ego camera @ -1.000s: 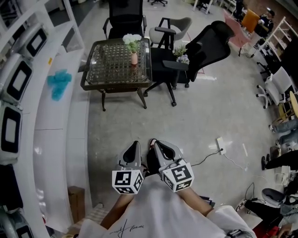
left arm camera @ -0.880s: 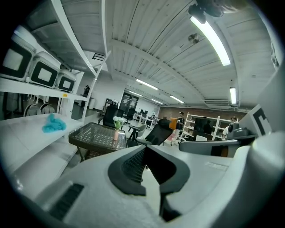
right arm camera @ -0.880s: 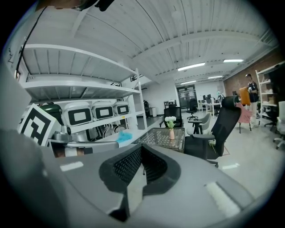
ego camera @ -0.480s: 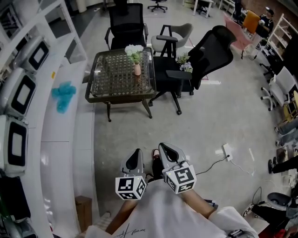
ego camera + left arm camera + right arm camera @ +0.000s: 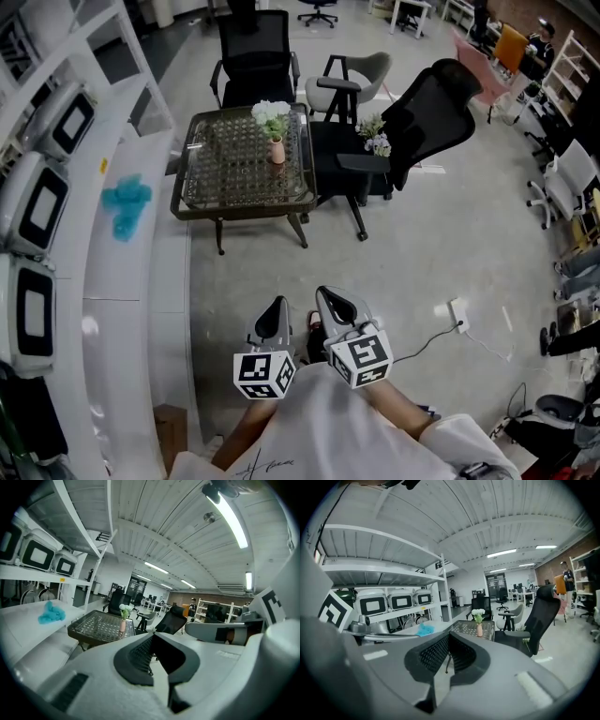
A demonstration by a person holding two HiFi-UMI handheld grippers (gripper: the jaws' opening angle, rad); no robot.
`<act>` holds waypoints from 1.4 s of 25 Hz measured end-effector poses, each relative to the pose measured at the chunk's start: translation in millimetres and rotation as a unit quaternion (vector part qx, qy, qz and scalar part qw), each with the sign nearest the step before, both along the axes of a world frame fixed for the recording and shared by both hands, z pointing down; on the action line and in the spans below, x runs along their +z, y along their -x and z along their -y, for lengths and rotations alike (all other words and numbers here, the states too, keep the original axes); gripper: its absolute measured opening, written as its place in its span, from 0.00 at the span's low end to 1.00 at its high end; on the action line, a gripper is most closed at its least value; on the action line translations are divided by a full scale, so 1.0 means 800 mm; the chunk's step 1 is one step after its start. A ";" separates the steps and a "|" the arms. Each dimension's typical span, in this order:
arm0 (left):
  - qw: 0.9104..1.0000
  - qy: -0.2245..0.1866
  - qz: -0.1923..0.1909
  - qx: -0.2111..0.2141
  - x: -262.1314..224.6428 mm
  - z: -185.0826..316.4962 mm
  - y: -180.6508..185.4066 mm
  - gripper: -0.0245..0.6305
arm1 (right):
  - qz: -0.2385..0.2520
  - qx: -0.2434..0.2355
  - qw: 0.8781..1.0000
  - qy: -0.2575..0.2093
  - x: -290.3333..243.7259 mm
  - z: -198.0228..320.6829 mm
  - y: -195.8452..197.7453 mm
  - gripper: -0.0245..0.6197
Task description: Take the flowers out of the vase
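A small pink vase [image 5: 277,150] with white flowers [image 5: 271,113] stands on the far right part of a dark glass-topped table [image 5: 216,192]. Both grippers are held close to my body, far short of the table and above the floor. The left gripper [image 5: 273,321] is shut with nothing in it, and the right gripper [image 5: 330,306] beside it also looks shut and empty. In the left gripper view the vase [image 5: 123,626] and flowers [image 5: 124,608] show far beyond the left gripper [image 5: 152,636]. In the right gripper view the vase [image 5: 479,630] stands far ahead of the right gripper [image 5: 449,635].
A long white counter [image 5: 112,272] with shelved machines runs along the left, with a blue cloth [image 5: 125,202] on it. Black office chairs [image 5: 422,108] stand around the table, and one seat holds another bunch of flowers [image 5: 375,137]. A power strip [image 5: 458,314] with its cable lies on the floor to the right.
The table and vase have slid lower in the head view, so I have come nearer to them. Both grippers stay side by side with their jaws as before.
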State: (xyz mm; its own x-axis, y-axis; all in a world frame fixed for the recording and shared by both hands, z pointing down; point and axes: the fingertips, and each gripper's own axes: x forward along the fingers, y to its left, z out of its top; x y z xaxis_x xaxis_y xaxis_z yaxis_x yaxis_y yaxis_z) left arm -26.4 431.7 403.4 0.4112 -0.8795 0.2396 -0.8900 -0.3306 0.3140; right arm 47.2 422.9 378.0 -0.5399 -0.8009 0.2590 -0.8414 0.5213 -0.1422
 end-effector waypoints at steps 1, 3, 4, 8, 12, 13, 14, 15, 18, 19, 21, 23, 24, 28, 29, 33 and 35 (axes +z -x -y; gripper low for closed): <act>1.000 0.000 0.000 0.001 -0.001 0.009 -0.001 0.04 | -0.001 -0.001 1.000 0.001 0.000 0.008 0.000 0.05; 1.000 0.000 0.001 0.001 -0.002 0.026 -0.004 0.04 | -0.002 0.001 1.000 0.005 0.001 0.026 -0.002 0.05; 1.000 0.001 0.001 0.001 -0.003 0.035 -0.005 0.04 | -0.002 0.004 1.000 0.008 0.002 0.035 -0.004 0.05; 1.000 0.003 0.002 -0.003 -0.001 0.069 -0.008 0.04 | -0.003 0.005 1.000 0.013 0.004 0.071 -0.008 0.05; 1.000 0.007 0.002 -0.007 0.002 0.102 -0.013 0.04 | -0.002 -0.001 1.000 0.015 0.006 0.106 -0.010 0.05; 1.000 0.009 0.002 -0.008 0.003 0.110 -0.014 0.04 | -0.002 -0.002 1.000 0.016 0.007 0.114 -0.011 0.05; 1.000 0.011 0.001 -0.009 0.005 0.118 -0.016 0.04 | -0.002 -0.004 1.000 0.016 0.007 0.122 -0.012 0.05; 1.000 0.012 0.001 -0.010 0.006 0.126 -0.019 0.04 | -0.003 -0.006 1.000 0.016 0.006 0.129 -0.014 0.05; 1.000 0.012 0.002 -0.011 0.004 0.150 -0.031 0.04 | -0.003 -0.012 1.000 0.016 0.005 0.150 -0.024 0.05; 1.000 0.011 0.003 -0.011 0.004 0.157 -0.036 0.04 | -0.002 -0.014 1.000 0.017 0.006 0.156 -0.027 0.05; 1.000 0.011 0.004 -0.013 0.006 0.170 -0.046 0.04 | 0.002 -0.020 1.000 0.018 0.008 0.168 -0.033 0.05; 1.000 0.011 0.006 -0.014 0.008 0.180 -0.055 0.04 | 0.006 -0.025 1.000 0.017 0.009 0.178 -0.037 0.05; 1.000 0.009 0.008 -0.014 0.008 0.186 -0.058 0.04 | 0.007 -0.028 0.999 0.017 0.010 0.183 -0.039 0.05; 1.000 0.002 0.017 -0.020 0.003 0.211 -0.069 0.04 | 0.013 -0.042 0.999 0.015 0.008 0.207 -0.046 0.05; 1.000 0.001 0.018 -0.023 0.003 0.217 -0.071 0.04 | 0.014 -0.046 0.999 0.015 0.009 0.212 -0.048 0.05; 0.999 -0.004 0.022 -0.034 0.002 0.244 -0.074 0.04 | 0.015 -0.057 0.998 0.014 0.011 0.235 -0.054 0.05; 0.999 -0.004 0.025 -0.039 0.001 0.254 -0.074 0.04 | 0.016 -0.061 0.998 0.013 0.012 0.244 -0.057 0.05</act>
